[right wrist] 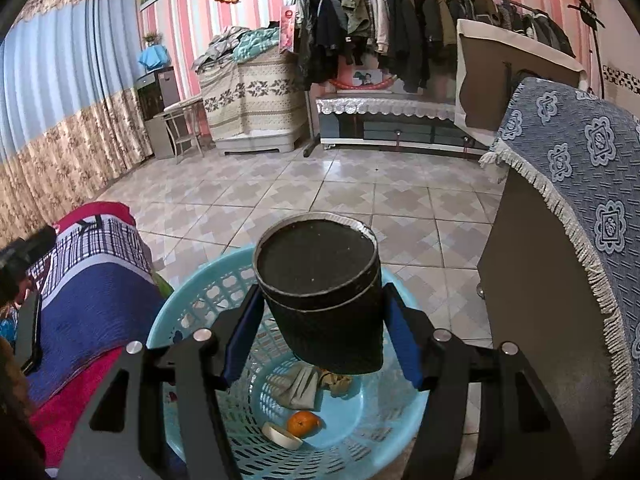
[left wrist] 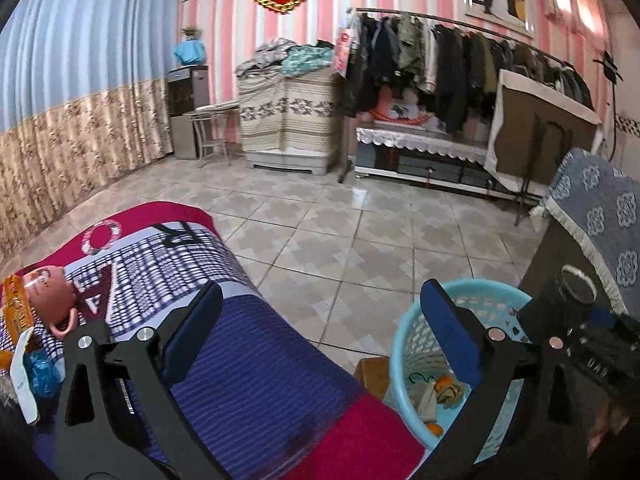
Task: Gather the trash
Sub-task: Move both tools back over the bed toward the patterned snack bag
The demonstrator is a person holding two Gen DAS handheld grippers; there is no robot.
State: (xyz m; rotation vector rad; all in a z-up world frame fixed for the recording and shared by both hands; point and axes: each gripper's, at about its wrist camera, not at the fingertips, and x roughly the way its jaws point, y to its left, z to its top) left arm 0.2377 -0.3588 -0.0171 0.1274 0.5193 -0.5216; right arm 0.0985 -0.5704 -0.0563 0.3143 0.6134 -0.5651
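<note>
My right gripper (right wrist: pixel 320 312) is shut on a black round tin with a silver rim (right wrist: pixel 320 284), held over the light-blue plastic basket (right wrist: pixel 192 300). In the basket lie crumpled paper (right wrist: pixel 300 388), an orange (right wrist: pixel 303 423) and a small white piece (right wrist: pixel 281 435). My left gripper (left wrist: pixel 316 316) stands wide open with nothing between its fingers, over the edge of the striped blanket (left wrist: pixel 248 372), left of the basket (left wrist: pixel 412 344). The right gripper with the tin (left wrist: pixel 576 284) shows at the right of the left wrist view. A pink toy (left wrist: pixel 50 292) and wrappers (left wrist: pixel 24 364) lie on the blanket at left.
A cabinet draped with a blue patterned cloth (right wrist: pixel 568 184) stands close on the right of the basket. The tiled floor (right wrist: pixel 340 192) stretches ahead to a clothes rack (right wrist: pixel 400 20), a covered chest (right wrist: pixel 252 96) and a low TV stand (right wrist: pixel 392 120). Curtains (right wrist: pixel 60 100) hang at left.
</note>
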